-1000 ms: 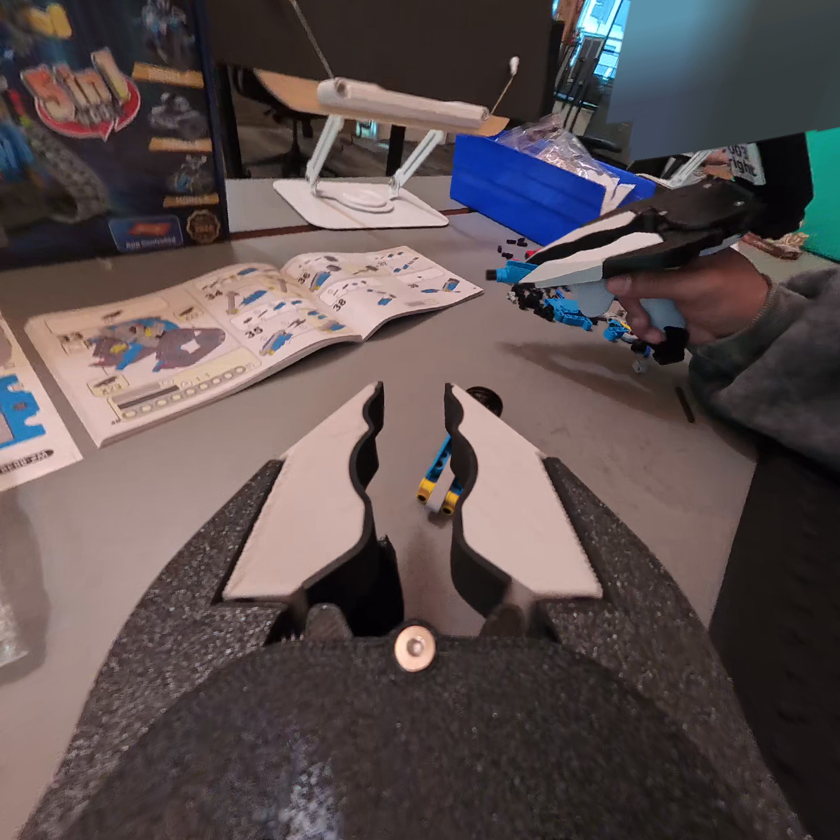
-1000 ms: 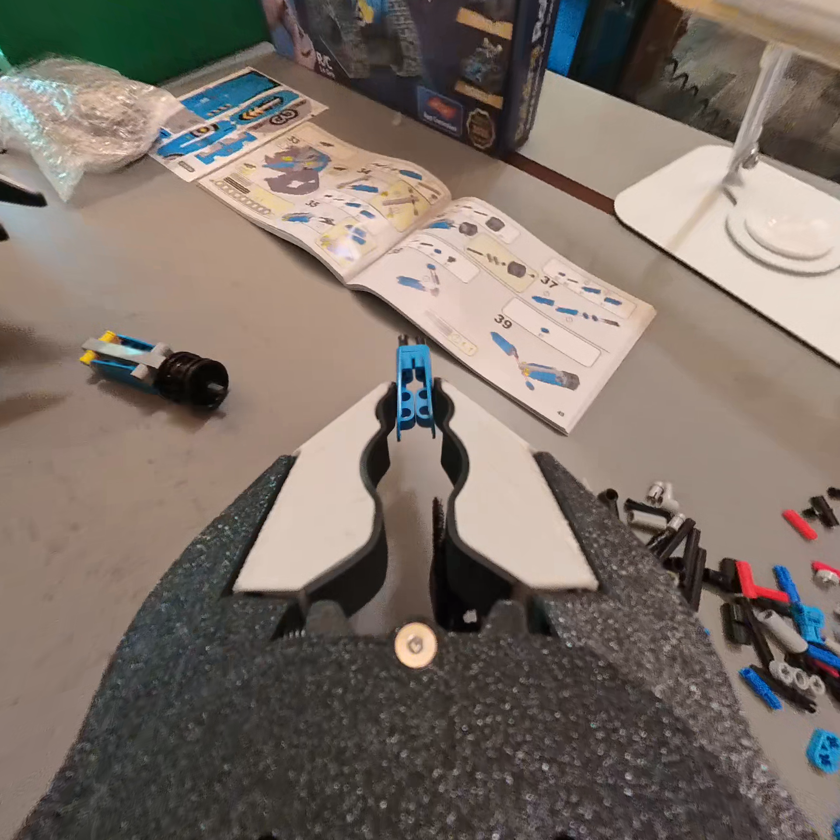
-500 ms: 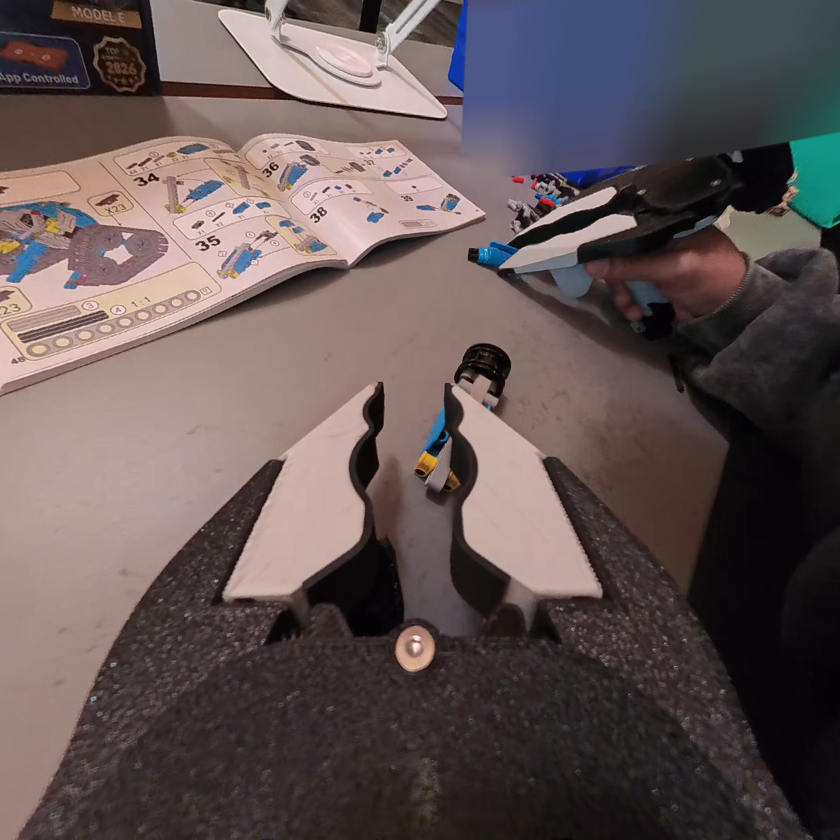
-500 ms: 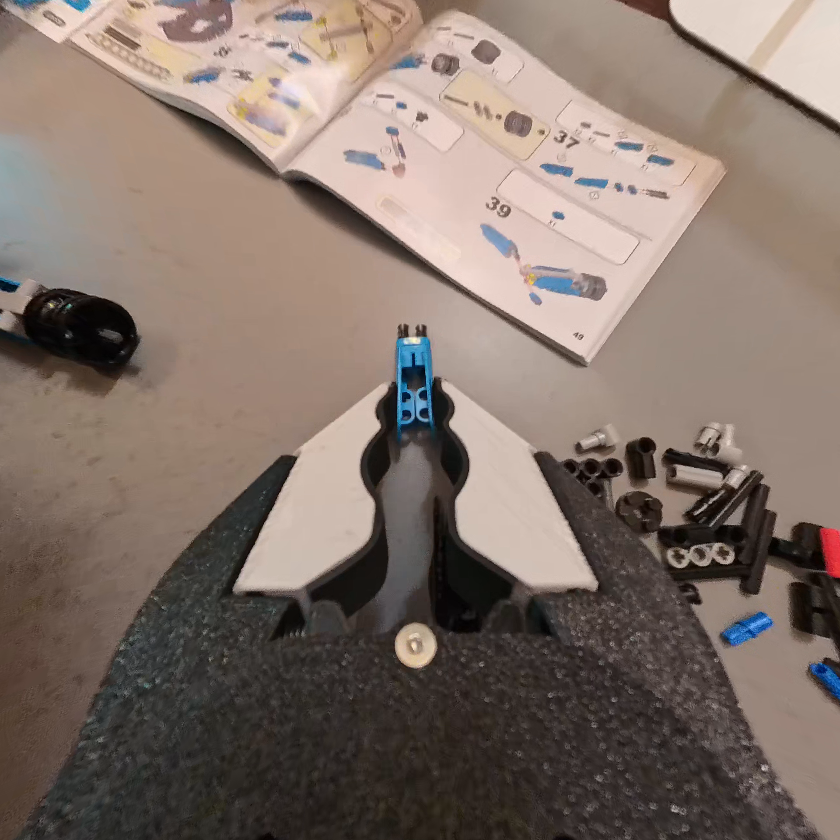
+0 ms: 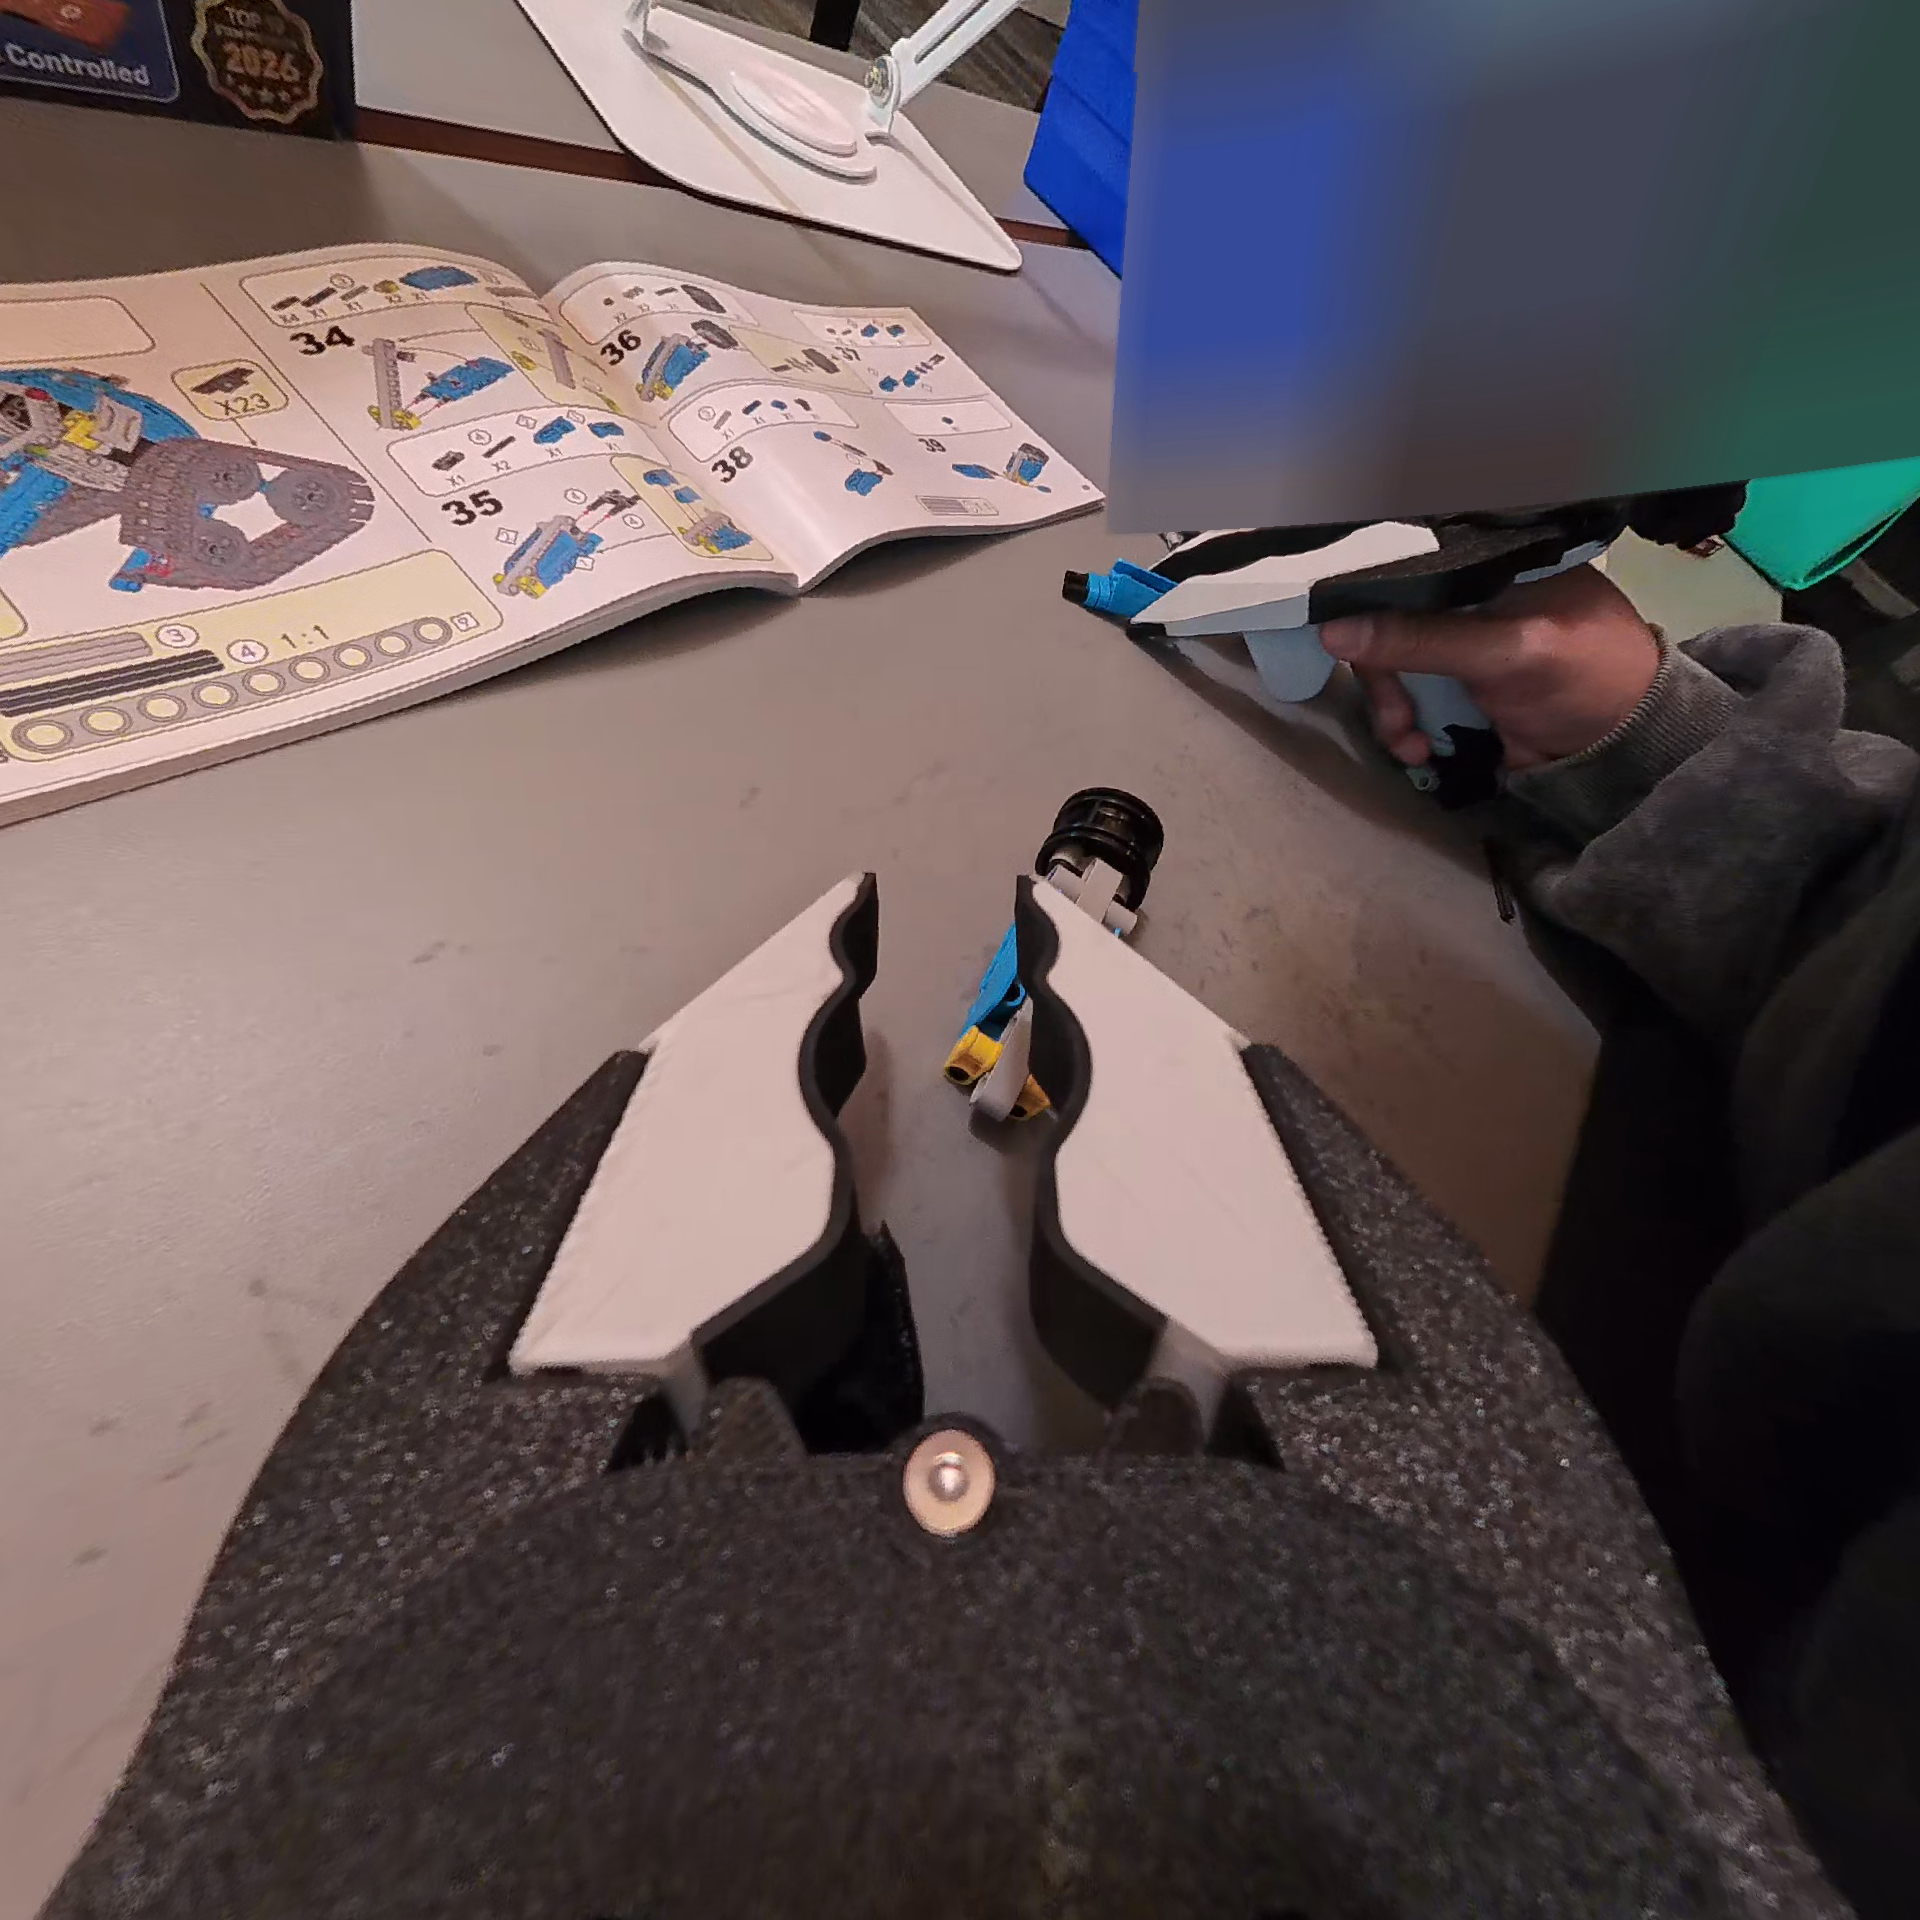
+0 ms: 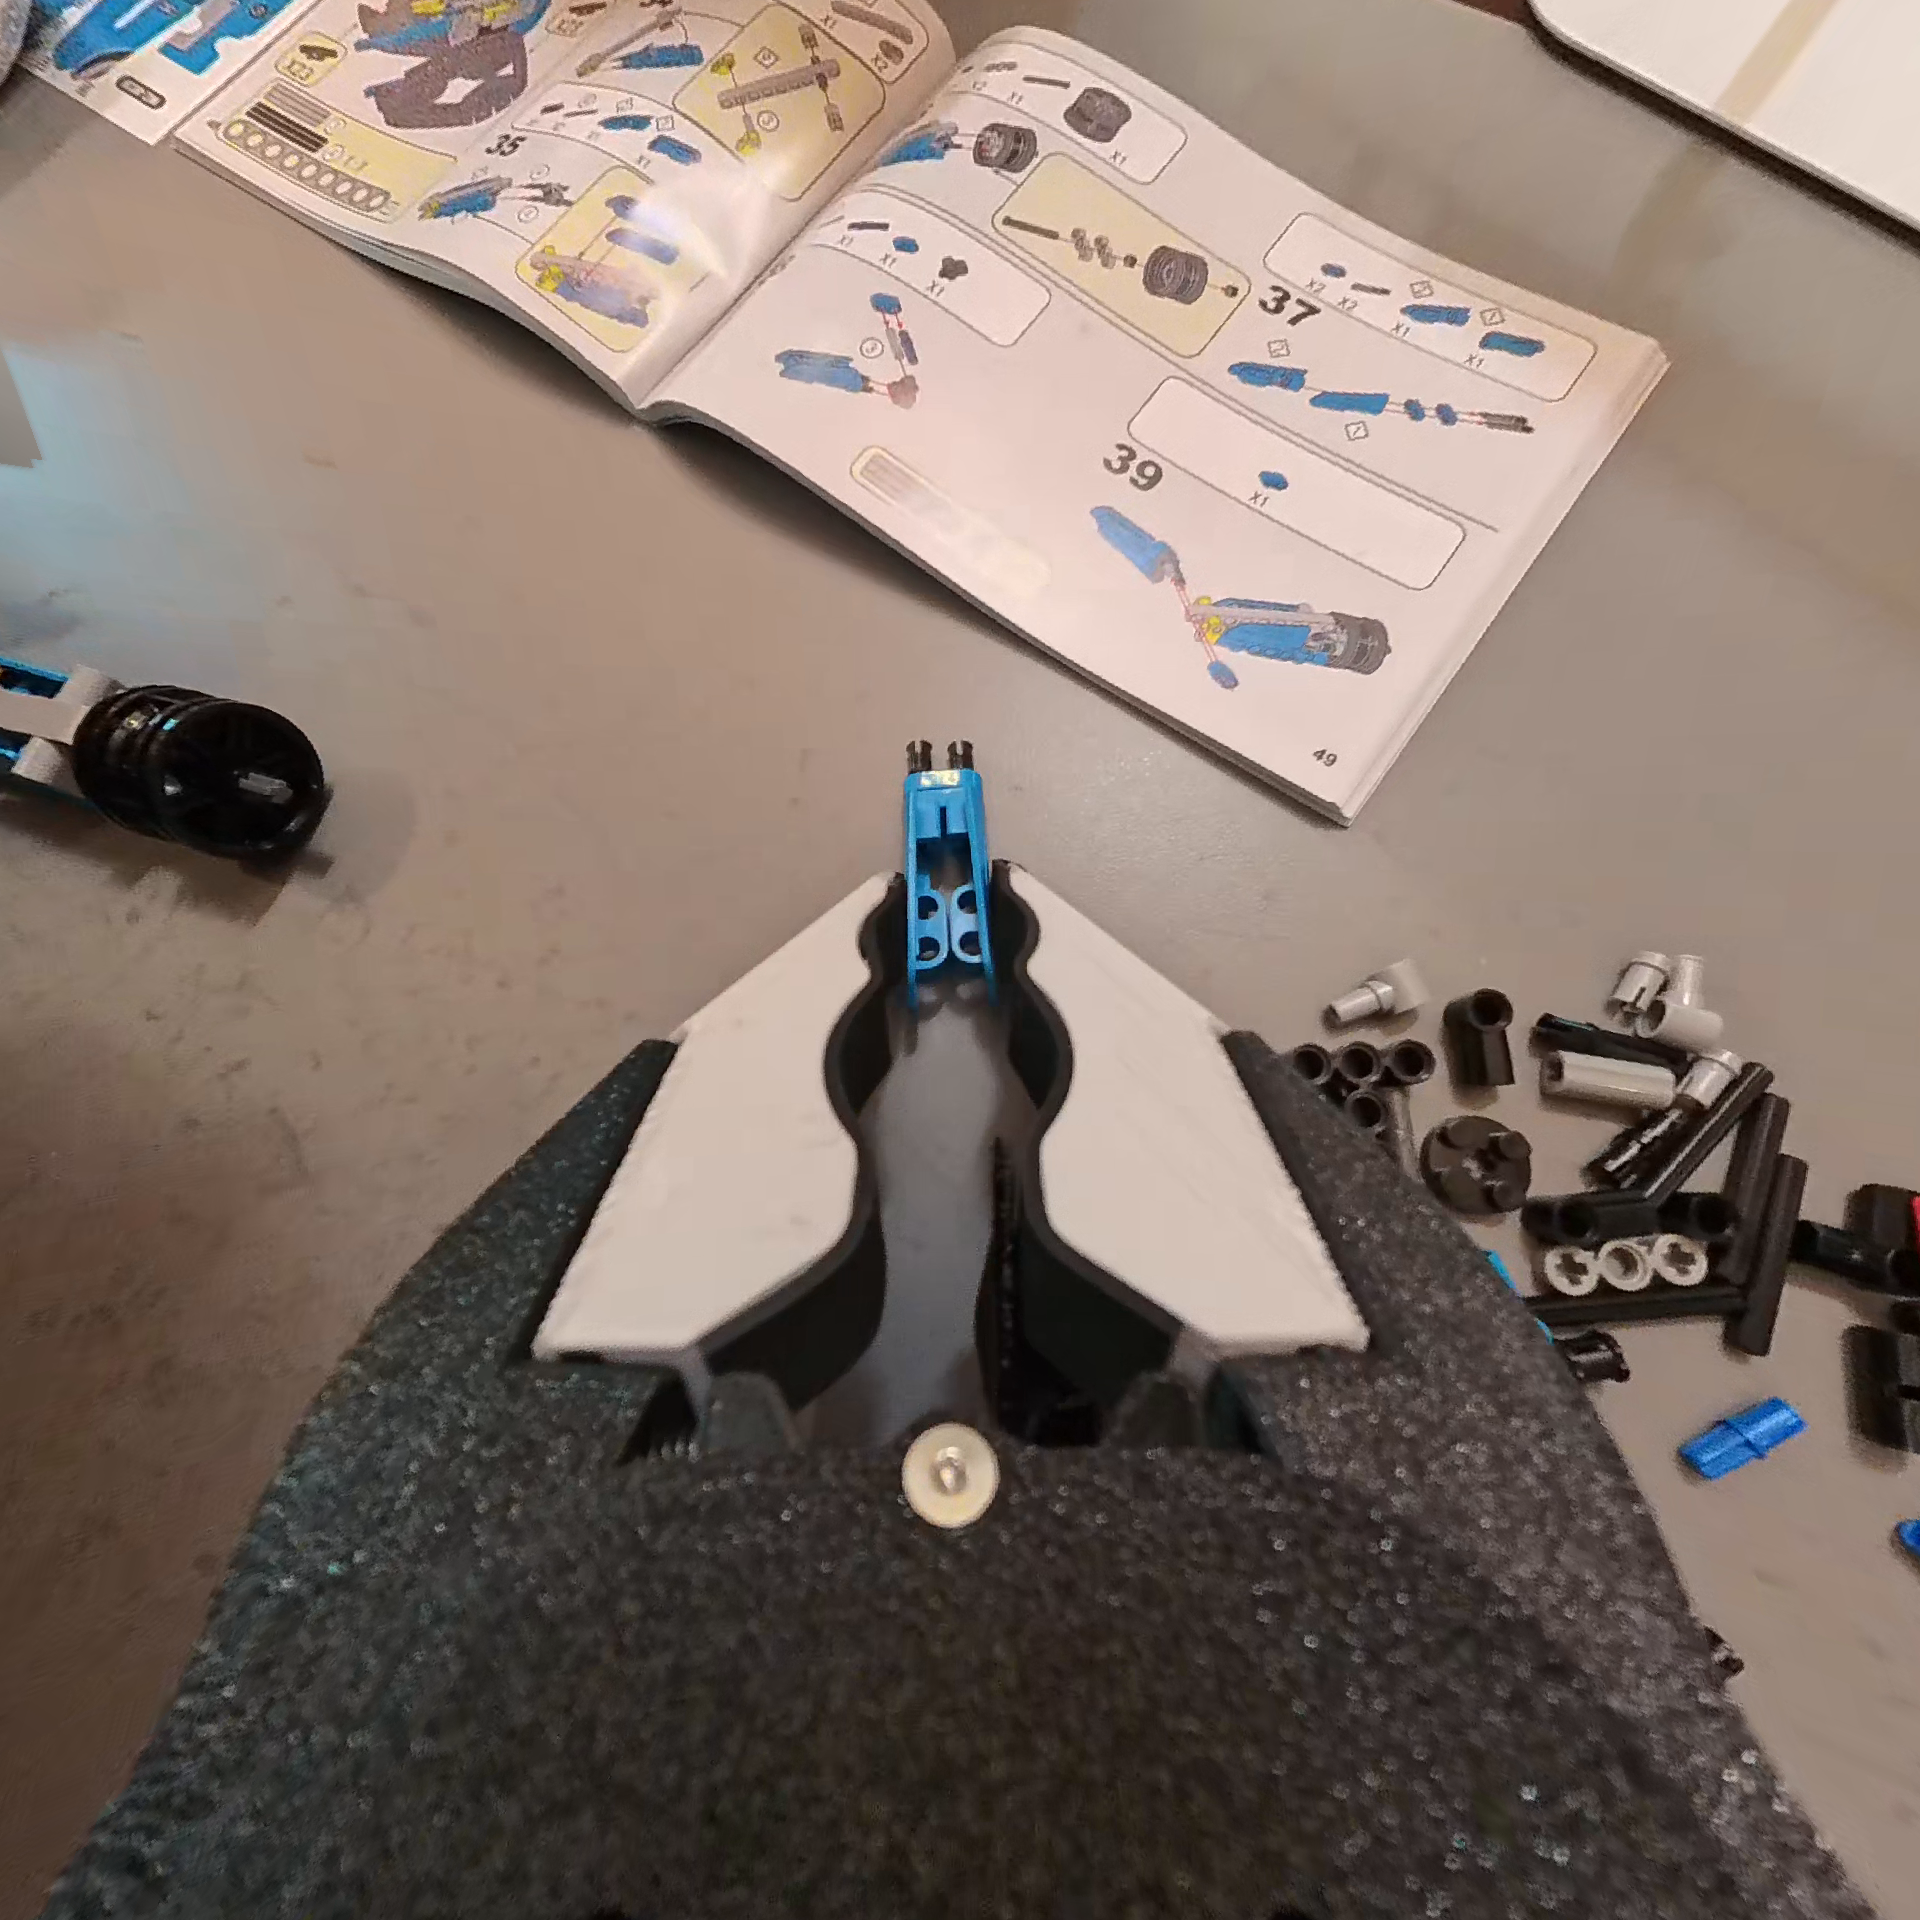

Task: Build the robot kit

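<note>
Blue pinned brick (image 6: pixel 948 894) clamped in right gripper (image 6: pixel 948 914), above table.

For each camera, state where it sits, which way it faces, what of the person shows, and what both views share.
Left wrist view: on the open left tool, looking down its fingers at the small wheeled assembly on the grey table; the right tool, a hand and sleeve show.
Right wrist view: on the right tool, shut on a blue piece; no body shows.
Shared: instruction booklet, wheeled assembly, blue piece.
</note>
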The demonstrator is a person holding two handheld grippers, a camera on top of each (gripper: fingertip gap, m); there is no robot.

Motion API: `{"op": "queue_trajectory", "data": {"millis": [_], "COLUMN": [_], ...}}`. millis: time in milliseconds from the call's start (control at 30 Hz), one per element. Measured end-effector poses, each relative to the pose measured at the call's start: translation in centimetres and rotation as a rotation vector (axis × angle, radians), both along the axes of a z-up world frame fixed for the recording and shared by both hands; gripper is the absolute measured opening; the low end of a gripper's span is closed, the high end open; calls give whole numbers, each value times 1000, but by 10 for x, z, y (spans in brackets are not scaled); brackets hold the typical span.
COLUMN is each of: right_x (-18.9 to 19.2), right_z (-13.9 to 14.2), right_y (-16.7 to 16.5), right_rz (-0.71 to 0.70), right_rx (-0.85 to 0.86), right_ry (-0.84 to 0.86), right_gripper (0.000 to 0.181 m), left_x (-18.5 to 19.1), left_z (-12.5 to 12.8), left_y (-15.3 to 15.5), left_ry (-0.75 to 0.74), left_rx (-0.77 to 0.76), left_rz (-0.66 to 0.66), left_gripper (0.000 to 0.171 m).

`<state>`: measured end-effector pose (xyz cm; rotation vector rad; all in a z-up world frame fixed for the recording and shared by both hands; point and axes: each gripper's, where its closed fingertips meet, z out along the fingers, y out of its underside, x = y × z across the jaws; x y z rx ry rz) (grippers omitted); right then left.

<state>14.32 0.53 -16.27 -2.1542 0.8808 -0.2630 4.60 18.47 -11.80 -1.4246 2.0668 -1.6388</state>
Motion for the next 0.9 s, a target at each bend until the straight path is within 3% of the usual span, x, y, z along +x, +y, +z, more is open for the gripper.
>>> {"op": "queue_trajectory", "data": {"millis": [733,900], "right_x": [0,-6], "right_z": [0,2], "right_y": [0,4], "right_rz": [-9,2], "right_rx": [47,60], "right_ry": [34,81], "right_gripper": [16,25], "left_x": [0,0], "left_z": [-3,-2], "left_y": [-1,-1], "left_ry": [38,38], "left_rx": [-28,-42], "left_rz": [-17,-18], "left_gripper": [26,26]}}
